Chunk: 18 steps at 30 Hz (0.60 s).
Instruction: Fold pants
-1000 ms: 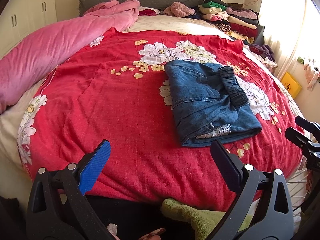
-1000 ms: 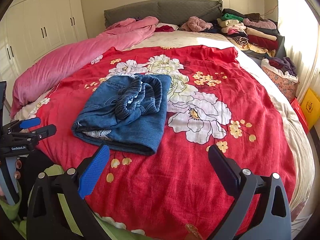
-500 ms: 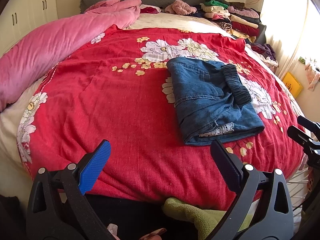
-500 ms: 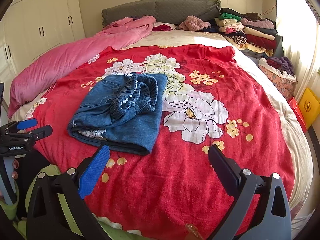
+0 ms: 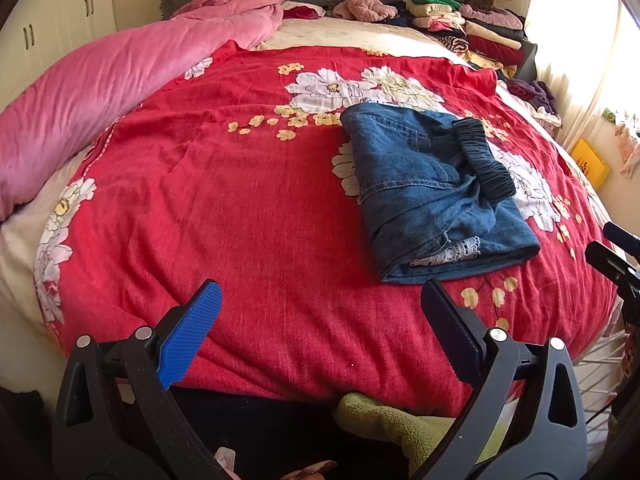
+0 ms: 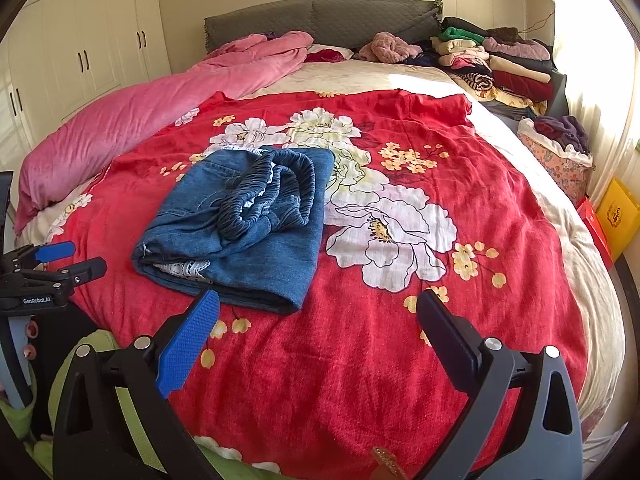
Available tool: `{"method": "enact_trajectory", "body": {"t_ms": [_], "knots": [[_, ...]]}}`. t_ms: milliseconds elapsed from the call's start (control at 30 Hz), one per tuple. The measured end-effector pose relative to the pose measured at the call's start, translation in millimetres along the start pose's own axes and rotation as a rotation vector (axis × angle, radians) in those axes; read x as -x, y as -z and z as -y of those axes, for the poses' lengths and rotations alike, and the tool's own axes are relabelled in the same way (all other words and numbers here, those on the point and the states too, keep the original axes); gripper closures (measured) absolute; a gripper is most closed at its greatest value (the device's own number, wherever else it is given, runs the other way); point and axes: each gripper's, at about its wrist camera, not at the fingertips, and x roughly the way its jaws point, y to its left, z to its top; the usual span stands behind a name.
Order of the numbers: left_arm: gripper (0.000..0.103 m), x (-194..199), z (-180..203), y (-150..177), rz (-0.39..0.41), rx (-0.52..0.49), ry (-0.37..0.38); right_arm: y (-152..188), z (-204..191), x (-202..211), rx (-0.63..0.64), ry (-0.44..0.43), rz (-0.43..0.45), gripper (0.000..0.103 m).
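Observation:
Blue denim pants (image 5: 432, 192) lie folded into a compact bundle on the red floral bedspread (image 5: 240, 208), the dark elastic waistband on top and white lace showing at the near edge. In the right wrist view the same pants (image 6: 244, 224) sit left of centre. My left gripper (image 5: 320, 312) is open and empty, held back from the bed's near edge, left of the bundle. My right gripper (image 6: 318, 320) is open and empty too, just short of the bundle's near right corner. Each gripper shows at the edge of the other's view.
A pink duvet (image 5: 100, 92) runs along the bed's left side. Stacks of folded clothes (image 6: 500, 64) sit at the far right by the grey headboard (image 6: 320, 16). A basket of clothes (image 6: 556, 152) and a yellow box (image 6: 616, 212) stand right of the bed. White wardrobes (image 6: 80, 48) line the left wall.
Both grippers have drifted slightly; the pants appear a little lower and closer in both views. The pants themselves have not moved and both grippers stay open.

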Motion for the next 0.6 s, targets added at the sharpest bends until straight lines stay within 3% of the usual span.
{"method": "enact_trajectory", "body": {"t_ms": [100, 233, 333, 433, 600], "knots": [[0.01, -3.9, -5.7, 0.3, -0.012, 0.017, -0.007, 0.0, 1.0, -1.7, -0.008, 0.004, 0.0, 0.005], [0.01, -11.5, -18.8, -3.5, -0.018, 0.043, -0.075, 1.1, 12.3, -9.2, -0.041, 0.01, -0.007, 0.005], [0.01, -18.6, -45.3, -14.2, -0.014, 0.09, -0.074, 2.2, 30.2, -16.6, -0.067, 0.032, -0.01, 0.005], [0.01, -35.4, -86.7, -34.1, -0.036, 0.152, -0.128, -3.6, 75.7, -24.4, -0.13, 0.102, -0.002, 0.005], [0.01, -72.5, -156.1, -79.1, -0.051, 0.205, -0.266, -30.7, 204.2, -57.3, -0.29, 0.307, -0.038, 0.005]]}}
